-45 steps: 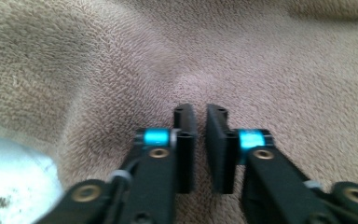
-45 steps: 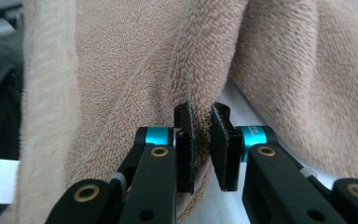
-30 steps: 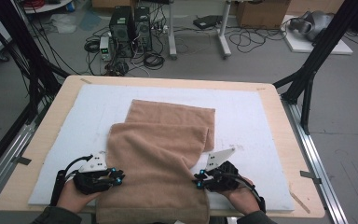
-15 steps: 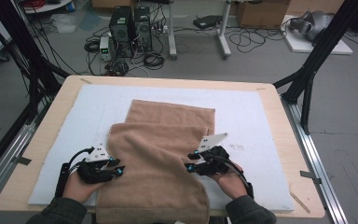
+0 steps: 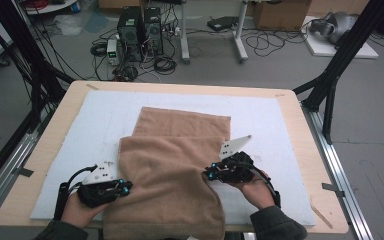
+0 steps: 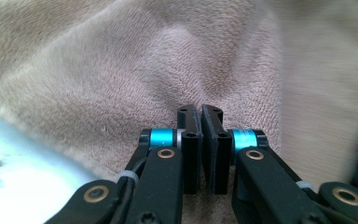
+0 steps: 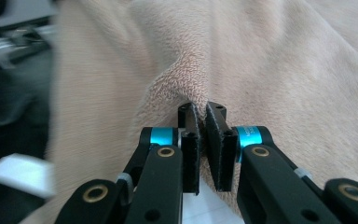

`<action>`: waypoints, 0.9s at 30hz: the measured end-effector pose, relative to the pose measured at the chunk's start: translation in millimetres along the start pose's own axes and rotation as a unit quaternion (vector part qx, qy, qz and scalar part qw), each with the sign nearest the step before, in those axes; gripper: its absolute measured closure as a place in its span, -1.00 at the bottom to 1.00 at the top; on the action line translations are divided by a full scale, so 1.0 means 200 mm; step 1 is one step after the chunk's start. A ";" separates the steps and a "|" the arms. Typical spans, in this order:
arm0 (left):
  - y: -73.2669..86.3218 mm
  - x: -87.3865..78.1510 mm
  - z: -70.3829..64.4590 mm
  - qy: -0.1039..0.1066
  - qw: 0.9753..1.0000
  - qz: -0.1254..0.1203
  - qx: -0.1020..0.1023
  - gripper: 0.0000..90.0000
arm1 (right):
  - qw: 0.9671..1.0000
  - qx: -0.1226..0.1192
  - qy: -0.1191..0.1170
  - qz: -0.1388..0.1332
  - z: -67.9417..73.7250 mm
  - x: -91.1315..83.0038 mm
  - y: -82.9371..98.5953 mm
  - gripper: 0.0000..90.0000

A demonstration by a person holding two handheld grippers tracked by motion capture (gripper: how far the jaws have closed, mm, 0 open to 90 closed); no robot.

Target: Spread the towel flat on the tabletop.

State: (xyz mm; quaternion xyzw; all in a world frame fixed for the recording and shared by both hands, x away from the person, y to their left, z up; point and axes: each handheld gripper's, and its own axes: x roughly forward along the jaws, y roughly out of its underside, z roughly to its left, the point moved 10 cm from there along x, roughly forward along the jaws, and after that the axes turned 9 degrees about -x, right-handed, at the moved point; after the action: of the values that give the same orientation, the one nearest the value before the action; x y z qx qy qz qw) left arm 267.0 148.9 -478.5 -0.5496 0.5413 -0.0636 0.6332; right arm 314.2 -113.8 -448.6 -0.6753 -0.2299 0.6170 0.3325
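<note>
A tan towel [image 5: 170, 165] lies on the white mat [image 5: 280, 125], its near half folded over the far half and hanging past the table's front edge. My left gripper [image 5: 126, 188] is at the towel's left edge, and my right gripper [image 5: 209, 176] is at its right edge. In the left gripper view the jaws of the left gripper [image 6: 200, 112] are pressed together with the towel [image 6: 121, 70] puckered at their tips. In the right gripper view the right gripper [image 7: 201, 109] pinches a raised ridge of the towel [image 7: 270, 60].
The mat covers most of the wooden table [image 5: 45, 150]. Black frame legs [image 5: 330, 85] stand at the table's right and left corners. Computer towers [image 5: 140, 30] and cables sit on the floor beyond the far edge.
Both grippers have moved forward from the front edge, the right one farther than the left. The towel's side edges have come with them.
</note>
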 end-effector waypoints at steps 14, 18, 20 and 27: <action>-0.15 0.10 0.14 -0.037 0.999 0.004 0.003 0.24 | 0.999 0.037 -0.016 -0.015 -0.05 0.06 0.05 0.42; -0.08 0.21 0.17 -0.029 0.999 0.041 -0.003 0.27 | 0.999 0.024 -0.026 0.008 -0.04 0.16 0.07 0.66; -0.04 0.24 0.17 -0.030 0.998 0.058 0.012 0.65 | 1.000 0.013 -0.026 0.012 -0.04 0.16 0.06 0.84; -0.09 0.24 0.25 -0.070 0.997 0.029 0.006 0.86 | 0.997 0.009 0.034 0.064 -0.16 0.17 0.02 0.85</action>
State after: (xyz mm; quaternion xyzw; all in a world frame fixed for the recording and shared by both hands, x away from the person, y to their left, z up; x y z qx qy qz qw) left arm 333.6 140.0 -503.7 -0.5328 0.5111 -0.0102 0.6744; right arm 350.2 -97.8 -474.2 -0.7061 -0.1697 0.6157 0.3057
